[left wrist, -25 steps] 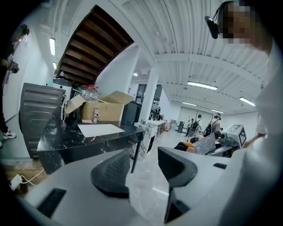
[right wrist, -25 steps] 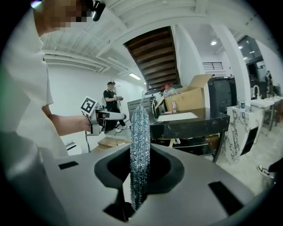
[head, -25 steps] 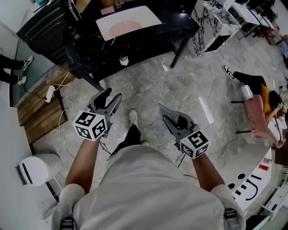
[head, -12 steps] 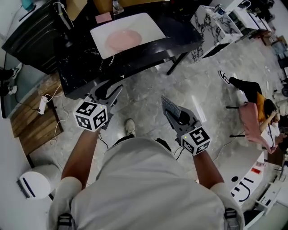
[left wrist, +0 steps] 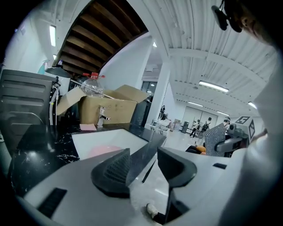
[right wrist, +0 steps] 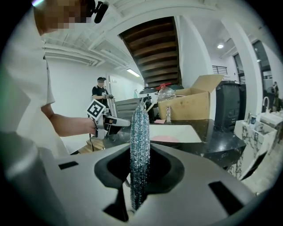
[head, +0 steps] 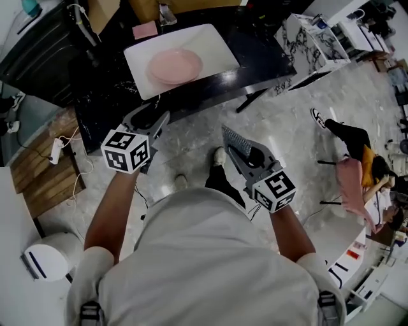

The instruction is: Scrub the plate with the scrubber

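A pink plate (head: 175,65) lies in a white basin (head: 210,41) set into a black marble counter (head: 255,60), ahead of both grippers. My left gripper (head: 155,120) hangs short of the counter's near edge, its jaws open and empty; in the left gripper view the left gripper (left wrist: 143,159) looks at the basin (left wrist: 95,137) and plate (left wrist: 102,151). My right gripper (head: 241,155) is shut on a flat, glittery silver scrubber (head: 234,139) over the floor. In the right gripper view the scrubber (right wrist: 140,132) stands on edge between the pads of the right gripper (right wrist: 140,170), with the plate (right wrist: 161,138) beyond.
A cardboard box (left wrist: 110,108) with a plastic bottle (left wrist: 90,87) on it and a tap (head: 164,11) stand behind the basin. A pink pad (head: 145,30) lies beside it. A black rack (head: 38,44) is at left, a marble cabinet (head: 312,41) and a seated person (head: 357,143) at right.
The person has walked toward the counter. Both grippers have come forward with them, so the basin and plate now lie nearer. The scrubber stays in the right gripper.
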Motion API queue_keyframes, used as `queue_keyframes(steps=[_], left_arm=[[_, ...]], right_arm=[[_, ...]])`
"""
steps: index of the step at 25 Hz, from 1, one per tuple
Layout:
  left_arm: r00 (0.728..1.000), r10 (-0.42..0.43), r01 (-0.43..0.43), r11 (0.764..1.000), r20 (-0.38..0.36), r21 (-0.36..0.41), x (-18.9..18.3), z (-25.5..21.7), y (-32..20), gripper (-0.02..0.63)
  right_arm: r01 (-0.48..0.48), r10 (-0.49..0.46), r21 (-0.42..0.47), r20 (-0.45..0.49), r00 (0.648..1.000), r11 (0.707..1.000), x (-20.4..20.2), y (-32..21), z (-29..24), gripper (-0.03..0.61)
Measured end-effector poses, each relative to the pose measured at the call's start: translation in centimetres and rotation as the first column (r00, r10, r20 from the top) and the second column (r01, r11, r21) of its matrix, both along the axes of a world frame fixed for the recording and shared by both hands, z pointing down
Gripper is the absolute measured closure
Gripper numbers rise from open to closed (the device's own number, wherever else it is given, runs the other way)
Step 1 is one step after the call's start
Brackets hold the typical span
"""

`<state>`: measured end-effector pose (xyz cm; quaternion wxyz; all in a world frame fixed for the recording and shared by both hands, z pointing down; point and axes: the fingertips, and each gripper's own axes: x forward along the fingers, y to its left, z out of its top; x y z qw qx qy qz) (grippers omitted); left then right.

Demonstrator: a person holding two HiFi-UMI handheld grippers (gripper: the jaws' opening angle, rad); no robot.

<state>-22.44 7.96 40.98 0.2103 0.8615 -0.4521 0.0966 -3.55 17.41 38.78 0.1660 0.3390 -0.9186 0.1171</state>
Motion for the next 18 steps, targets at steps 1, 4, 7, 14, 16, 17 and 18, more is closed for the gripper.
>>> queue_keyframes(steps=[1, 4, 7, 14, 16, 17, 18], left_arm=[[1.0, -0.012, 0.012, 1.0, 0.005, -0.005, -0.2, 0.2, -1.0, 0.423], [0.998, -0.061, 0.062, 0.998, 0.027, -0.025, -0.6, 0.7, -4.3, 0.423], [0.988, -0.132, 0.137, 0.989, 0.074, -0.053, -1.1, 1.9, -7.2, 0.426], [0.95, -0.261, 0.287, 0.946, 0.168, -0.149, -1.6, 4.7, -13.7, 0.426], [0.938, -0.284, 0.319, 0.932, 0.198, -0.174, -1.4, 5.9, -15.2, 0.426], [0.931, -0.292, 0.333, 0.925, 0.218, -0.185, -1.5, 6.5, -15.9, 0.426], [0.925, -0.296, 0.345, 0.918, 0.24, -0.195, -1.5, 7.1, -16.5, 0.426]], right_arm=[[0.012, -0.012, -0.002, 0.001, 1.0, 1.0, 0.1, -1.2, 0.0, 0.503], [0.059, -0.059, -0.004, 0.007, 0.998, 0.998, 0.5, -5.1, 0.0, 0.503], [0.133, -0.133, -0.006, 0.014, 0.991, 0.991, 1.3, -8.8, 0.3, 0.503], [0.28, -0.279, -0.01, 0.04, 0.959, 0.96, 4.3, -16.9, -0.3, 0.503], [0.305, -0.304, -0.009, 0.05, 0.951, 0.952, 5.3, -18.7, -0.1, 0.502], [0.317, -0.316, -0.005, 0.053, 0.947, 0.948, 5.7, -19.4, 0.0, 0.502], [0.329, -0.328, 0.0, 0.051, 0.943, 0.944, 6.0, -20.1, 0.2, 0.502]])
